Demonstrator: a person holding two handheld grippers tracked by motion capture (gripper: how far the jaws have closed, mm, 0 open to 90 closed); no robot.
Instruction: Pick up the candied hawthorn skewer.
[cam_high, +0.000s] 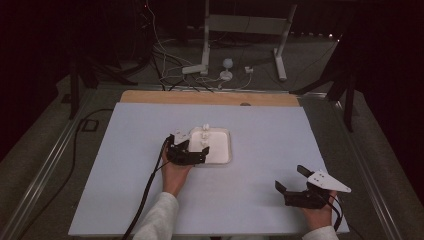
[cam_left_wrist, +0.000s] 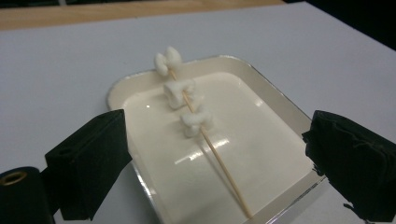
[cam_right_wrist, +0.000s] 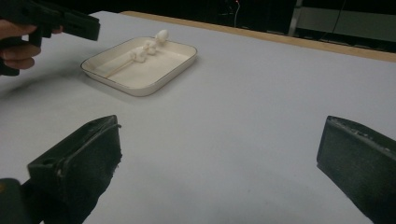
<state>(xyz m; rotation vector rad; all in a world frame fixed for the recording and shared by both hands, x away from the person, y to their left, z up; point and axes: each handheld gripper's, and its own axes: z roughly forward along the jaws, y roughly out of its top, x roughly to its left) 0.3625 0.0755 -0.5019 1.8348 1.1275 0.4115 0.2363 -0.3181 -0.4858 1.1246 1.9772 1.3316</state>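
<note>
A white square tray lies mid-table. In it rests a wooden skewer threaded with three white marshmallows; its far end leans on the tray's back rim. My left gripper hovers open at the tray's near left edge, with its jaws either side of the skewer's bare end and not touching it. My right gripper is open and holds nothing, low over the bare table at the front right. The right gripper view also takes in the tray and the left gripper.
The pale blue board covers the table, and a wooden strip shows along its far edge. Behind the table stand white frame legs and loose cables on the floor. A black cable trails from the left gripper.
</note>
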